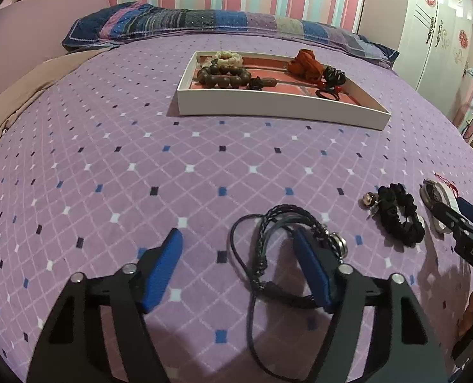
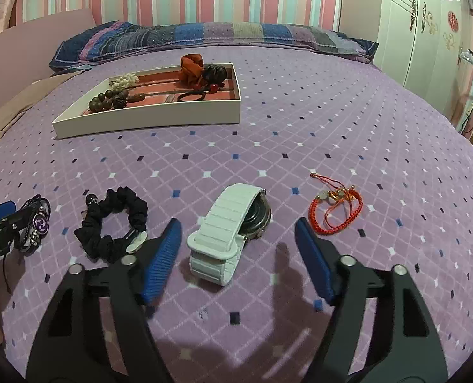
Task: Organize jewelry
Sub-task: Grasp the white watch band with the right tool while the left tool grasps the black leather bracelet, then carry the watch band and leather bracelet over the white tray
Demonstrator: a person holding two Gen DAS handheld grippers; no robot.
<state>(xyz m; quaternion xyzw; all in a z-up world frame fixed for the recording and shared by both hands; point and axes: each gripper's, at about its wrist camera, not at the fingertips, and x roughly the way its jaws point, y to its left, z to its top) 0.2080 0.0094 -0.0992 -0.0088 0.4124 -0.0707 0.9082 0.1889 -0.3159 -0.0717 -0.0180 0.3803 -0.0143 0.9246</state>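
Left hand-held gripper (image 1: 238, 266): released; your blue pads are spread wide and low over the bed (image 1: 204, 172). Your right-side pad sits over the braided cord bracelet (image 1: 277, 242), but nothing is pinched between the pads.
Braided cord bracelet: dark cords lying loose on the bedspread at 6 o'clock in your left view. Its round charm is half hidden behind the pad, and the cord tail runs out of sight under the gripper body.
Right hand-held gripper (image 2: 238, 255): released; the pads stand apart with the white watch (image 2: 223, 239) between them, touching neither.
White watch: lying on its side at 6 o'clock in your right view, strap curled. The dial faces away, so you cannot read its face.
Black scrunchie (image 2: 115, 220): at 9 o'clock of the watch. A small white piece at its near edge is partly covered by your left-side pad.
Red string bracelet (image 2: 335, 210): at 3 o'clock of the watch, just beyond your right-side pad; its small beads are too fine to make out.
White tray (image 1: 268, 108): farther up the bed at 12 o'clock, holding the wooden bead bracelet (image 1: 223, 76), a cream scrunchie (image 1: 226, 57), an orange scrunchie (image 1: 303, 60) and dark hair ties (image 1: 332, 79). Its near wall hides the lower parts of these.
Pillow (image 1: 204, 22): along the head of the bed beyond the tray.
Wardrobe (image 1: 434, 32): at 2 o'clock, cut off by the lens edge.
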